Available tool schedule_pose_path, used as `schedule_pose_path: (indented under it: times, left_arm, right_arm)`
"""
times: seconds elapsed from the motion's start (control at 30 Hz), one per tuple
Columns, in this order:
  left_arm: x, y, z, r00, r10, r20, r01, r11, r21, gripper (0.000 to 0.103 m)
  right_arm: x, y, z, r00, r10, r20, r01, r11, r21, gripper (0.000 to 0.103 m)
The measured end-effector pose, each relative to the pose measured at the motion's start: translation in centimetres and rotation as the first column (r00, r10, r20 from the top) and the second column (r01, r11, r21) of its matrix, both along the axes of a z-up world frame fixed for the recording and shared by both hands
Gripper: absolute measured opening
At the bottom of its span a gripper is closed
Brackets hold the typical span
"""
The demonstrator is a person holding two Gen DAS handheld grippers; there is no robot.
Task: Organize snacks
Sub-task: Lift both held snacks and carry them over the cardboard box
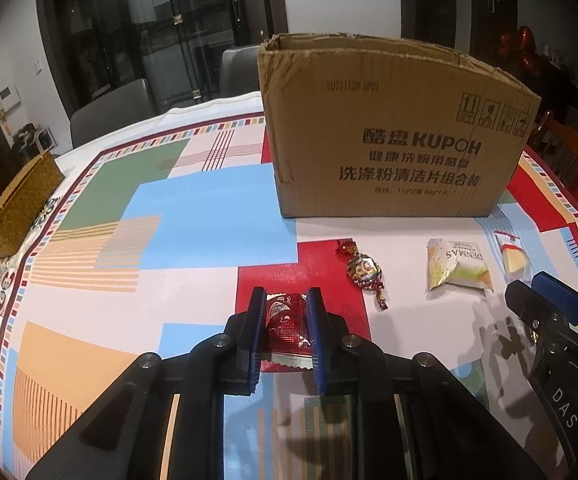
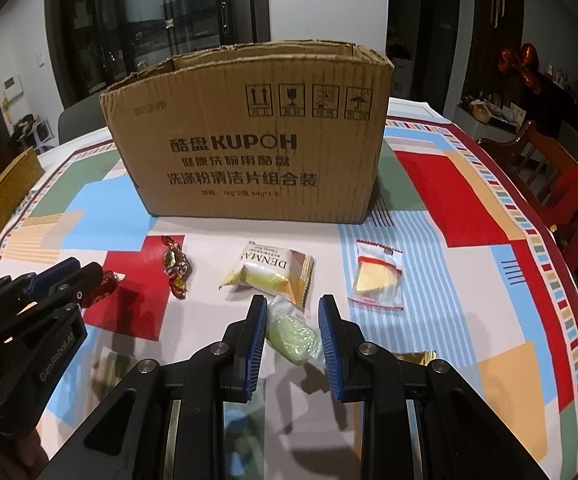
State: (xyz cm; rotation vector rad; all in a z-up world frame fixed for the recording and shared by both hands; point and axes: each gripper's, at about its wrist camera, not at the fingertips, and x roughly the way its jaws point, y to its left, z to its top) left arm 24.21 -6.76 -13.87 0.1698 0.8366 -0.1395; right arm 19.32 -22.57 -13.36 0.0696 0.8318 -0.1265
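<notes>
Both claws are clenched on snacks: the left gripper (image 1: 287, 306) pinches a red foil packet (image 1: 287, 320) between its blue ribbed pads, and the right gripper (image 2: 293, 312) clamps a pale green sweet in a clear wrapper (image 2: 293, 334). Each held snack sits at the near edge of the table, the red one to the left, the green one to the right. Far behind them stands one open-topped cardboard box (image 2: 249, 136), corrugated brown with dented, torn upper edges and black printing on its near face; its inside cannot be seen. Between the box and the claws, three more snacks lie loose in a row on the tablecloth (image 2: 469, 208): a twist-wrapped foil candy (image 2: 176, 268) on the left, a puffed cream-and-yellow "DENMAS" pouch (image 2: 271, 272) in the middle, and a clear packet with a yellow wedge inside (image 2: 377, 276) on the right. That makes five snacks in all, none of them in the box as far as can be seen. One woven, straw-coloured lidded basket (image 1: 19, 204) sits at the far left edge of the table. The cloth is smooth, printed in blue, red, green and orange blocks and stripes.
</notes>
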Motion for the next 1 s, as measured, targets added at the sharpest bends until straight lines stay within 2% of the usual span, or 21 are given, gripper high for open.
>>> schedule_pose_path:
  times: [0.43,1.0]
  left_arm:
    - [-0.1,0.0,2.6,0.999,-0.006,0.038,0.007,1.000,-0.015,0.021]
    - [0.6,-0.2,7.4,0.993,-0.019,0.116,0.022,0.999,-0.027,0.021]
  right_arm:
    - [0.4,-0.1,2.9,0.998,0.007,0.059,-0.007,1.000,0.000,0.028]
    - [1.2,-0.2,7.5,0.987,0.028,0.158,-0.025,0.999,-0.022,0.028]
